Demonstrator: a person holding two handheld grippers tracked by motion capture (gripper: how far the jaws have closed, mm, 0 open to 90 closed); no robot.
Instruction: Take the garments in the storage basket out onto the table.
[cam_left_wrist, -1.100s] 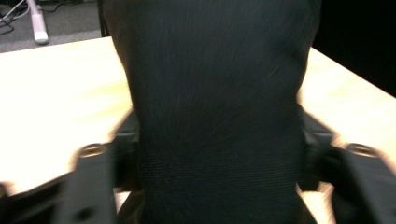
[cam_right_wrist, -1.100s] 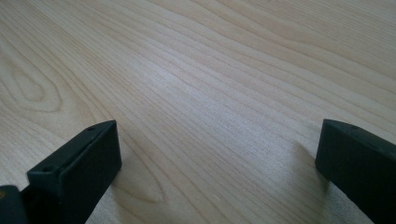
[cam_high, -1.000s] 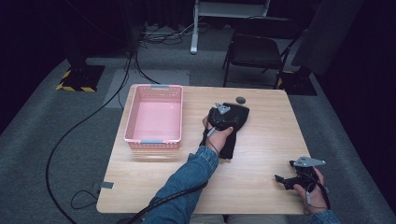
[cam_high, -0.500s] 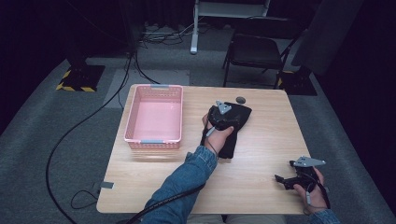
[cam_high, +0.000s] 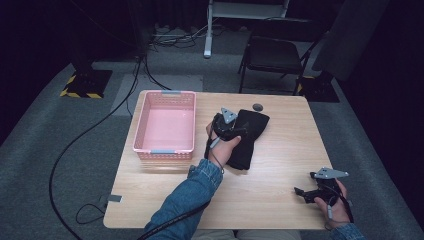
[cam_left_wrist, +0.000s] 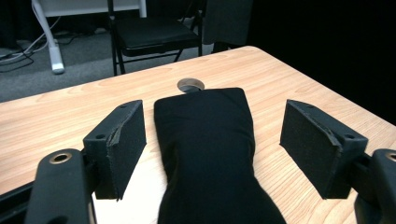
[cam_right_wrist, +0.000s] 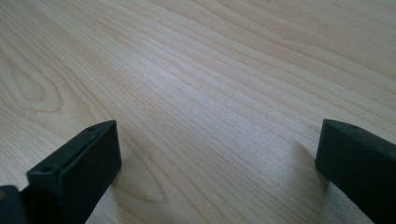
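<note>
The folded black cloth (cam_left_wrist: 205, 154) lies on the wooden table (cam_high: 280, 200), right of the pink basket (cam_high: 164, 127), its long axis running straight ahead between the left gripper (cam_left_wrist: 212, 149)'s spread, untouching jaws. The right gripper (cam_right_wrist: 217, 163), likewise open over bare wood, sits well apart at the near right corner. The left is nearer.

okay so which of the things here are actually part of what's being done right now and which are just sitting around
In the job:
- black folded cloth, lying on the table
- left gripper, open, jaws either side of the cloth
- pink basket, probably where it goes

Just lying about:
- right gripper, open, idle near the table's corner
- black chair
- floor cables
</note>
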